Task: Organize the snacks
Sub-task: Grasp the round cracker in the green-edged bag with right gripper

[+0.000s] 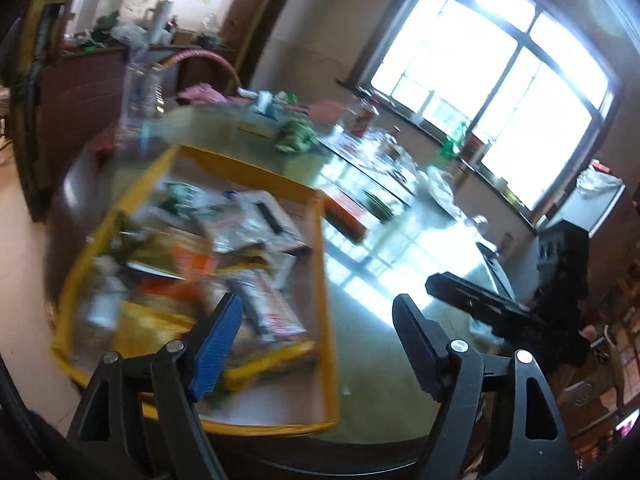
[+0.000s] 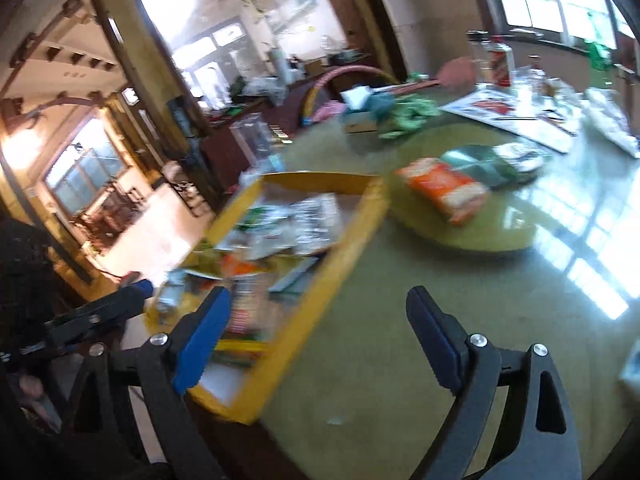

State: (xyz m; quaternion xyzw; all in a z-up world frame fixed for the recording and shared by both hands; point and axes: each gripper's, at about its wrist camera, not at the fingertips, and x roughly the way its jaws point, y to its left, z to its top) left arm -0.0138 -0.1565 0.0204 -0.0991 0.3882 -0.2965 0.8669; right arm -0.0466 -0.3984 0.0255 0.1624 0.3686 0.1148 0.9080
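A shallow yellow-rimmed box [image 1: 325,280] [image 2: 344,256] sits at the near left of the green glass table [image 1: 372,360] [image 2: 400,272], holding several blurred snack packets. My left gripper [image 1: 318,302] hangs open over the box's near right corner with nothing between its fingers. My right gripper [image 2: 319,294] also stands open and empty, above the box's right rim and the table. An orange snack pack [image 2: 444,190] [image 1: 346,210] and a green pack [image 2: 476,162] lie on the table beyond the box. Both views are motion-blurred.
A clear plastic container [image 1: 140,92] [image 2: 254,136] stands behind the box. Farther back are a tissue box [image 2: 360,116], a heap of green wrappers [image 1: 294,138] [image 2: 408,114], papers [image 2: 512,114] and bottles [image 2: 500,64]. The table's edge runs close below both grippers.
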